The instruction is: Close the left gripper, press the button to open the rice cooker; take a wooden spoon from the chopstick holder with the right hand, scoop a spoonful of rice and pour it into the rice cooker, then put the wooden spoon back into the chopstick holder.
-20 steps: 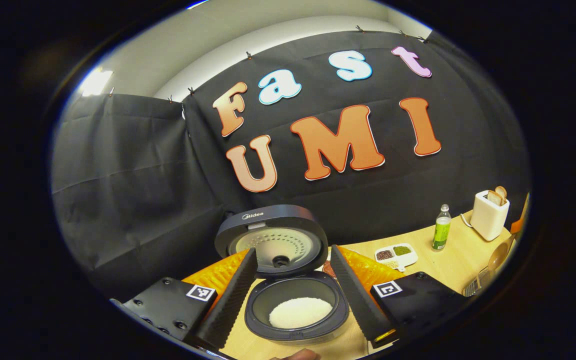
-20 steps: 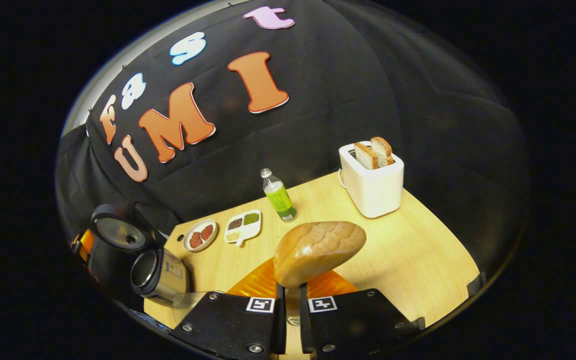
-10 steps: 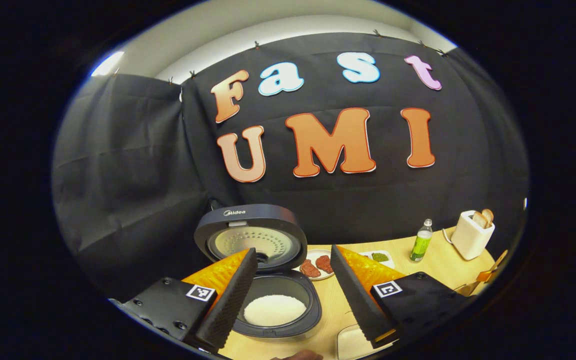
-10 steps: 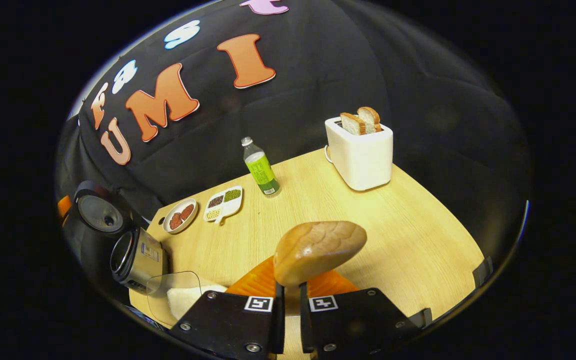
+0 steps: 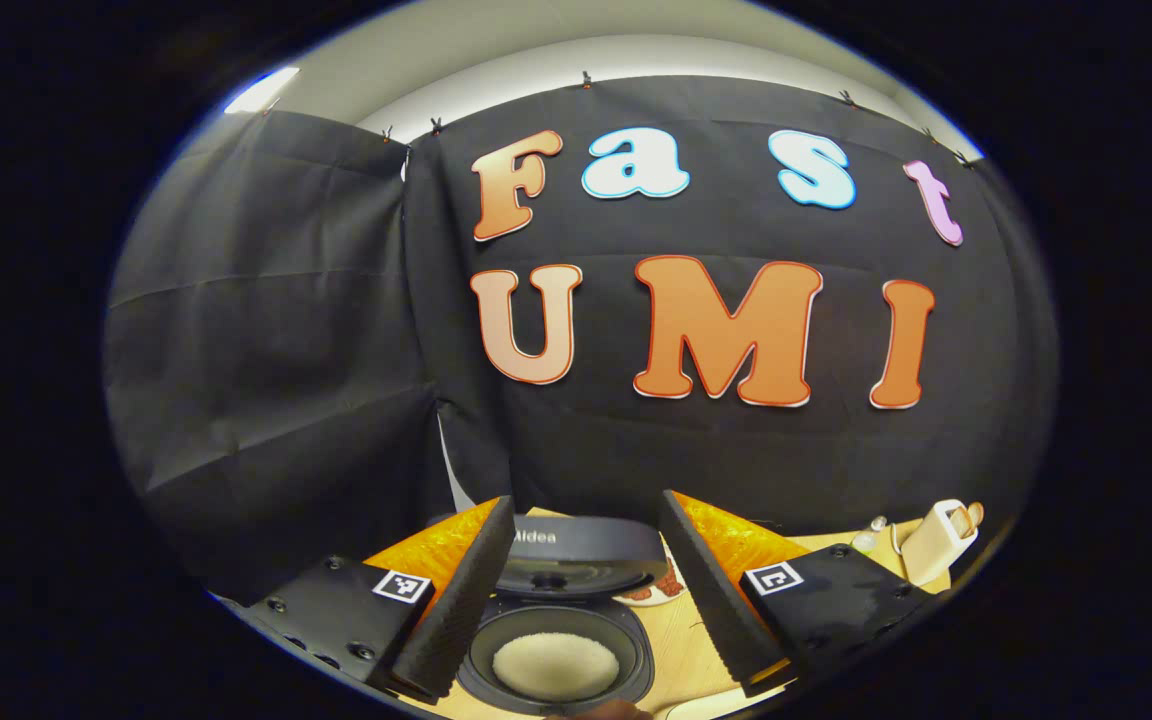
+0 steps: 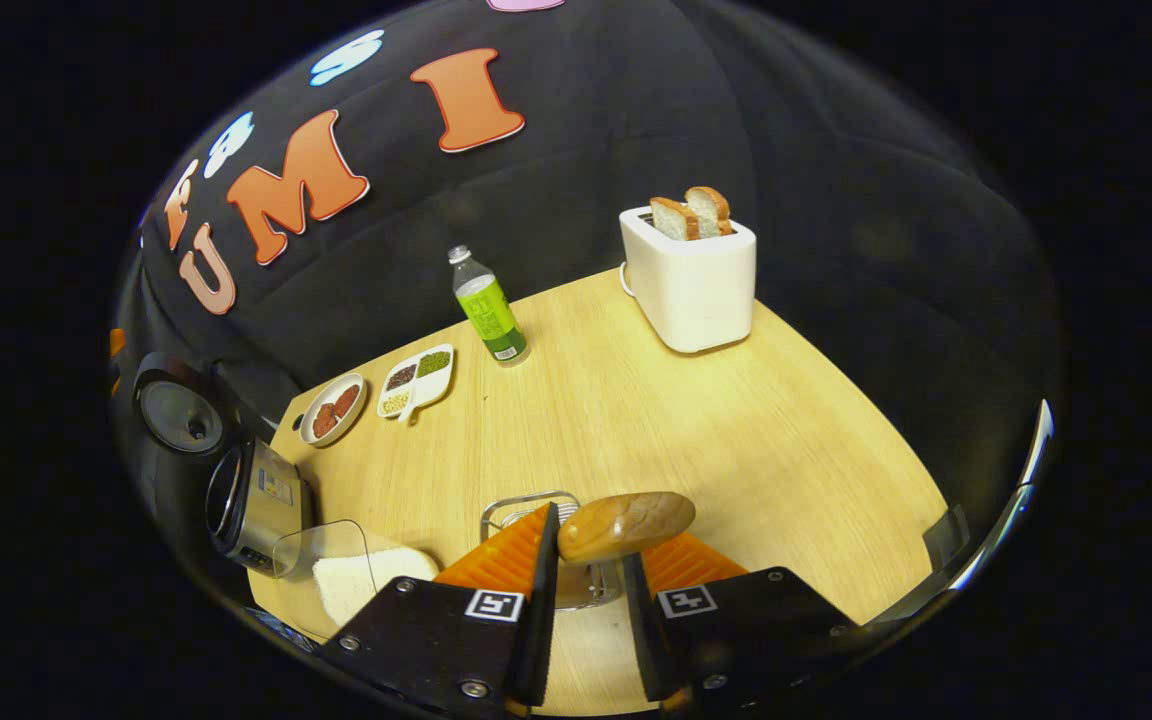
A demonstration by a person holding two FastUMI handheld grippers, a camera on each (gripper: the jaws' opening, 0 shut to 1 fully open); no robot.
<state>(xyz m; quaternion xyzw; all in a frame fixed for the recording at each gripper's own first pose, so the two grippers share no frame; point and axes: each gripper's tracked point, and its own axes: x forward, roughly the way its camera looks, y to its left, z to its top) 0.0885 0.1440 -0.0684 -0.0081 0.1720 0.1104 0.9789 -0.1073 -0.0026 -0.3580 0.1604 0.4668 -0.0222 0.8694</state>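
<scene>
Right gripper (image 6: 586, 600) view: jaws now stand apart, a clear gap either side of the spoon (image 6: 626, 524). Half a second ago they were pinched nearly together on its handle, with the spoon bowl riding high in front of the camera. Now the bowl sits lower and smaller, over the wire holder (image 6: 526, 508) near the table's near edge. The handle is hidden between the fingers, so I cannot tell whether either finger touches it; judged released and resting in the holder.

Rice box (image 6: 356, 580) sits near the table's near-left corner, just beside the cooker (image 6: 251, 495). The cooker stands at the left edge, lid up. Along the back edge: plate (image 6: 331, 408), seed tray (image 6: 416, 378), bottle (image 6: 486, 308) and toaster (image 6: 688, 280), well apart from the work.

Left gripper (image 5: 586, 600) view: jaws wide apart, holding nothing. The camera has tipped upward over the last second; the cooker (image 5: 556, 640) has slid down toward the bottom of the view, lid raised, white rice (image 5: 554, 662) lying in the pot. This gripper has pulled back from the cooker.

Judgement: with rice in the pot, lid open and the spoon let go at the holder, the task looks at its last step or done. What remains is drawing the right gripper clear without snagging the spoon. The risk is that the spoon tips out if a finger catches it.
</scene>
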